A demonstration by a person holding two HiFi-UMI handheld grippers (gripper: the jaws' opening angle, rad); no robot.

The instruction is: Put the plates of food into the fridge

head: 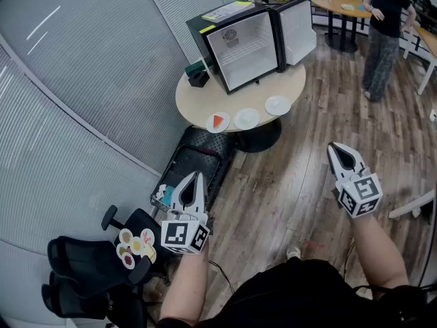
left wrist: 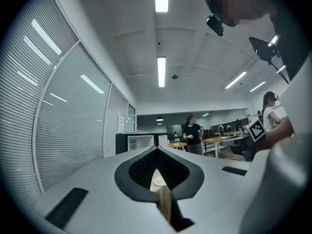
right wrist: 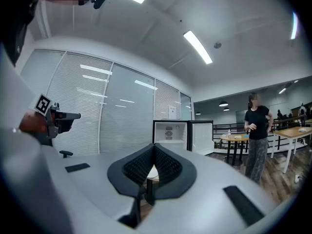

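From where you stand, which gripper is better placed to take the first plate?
Left, narrowly. The left gripper points at the plate with red food on the table's near edge; the right gripper sits farther out to the side. Both are shut, empty and short of the table.

Scene is viewed from head height, steeply downward; left gripper (head: pixel 196 178) and right gripper (head: pixel 334 150) are caught low in frame, the fridge (head: pixel 240 46) on the round table (head: pixel 198 104) well ahead. Each gripper view is aimed level along its own jaws, from well back. Fridge and a standing person (head: pixel 386 19) are shared by all three views.
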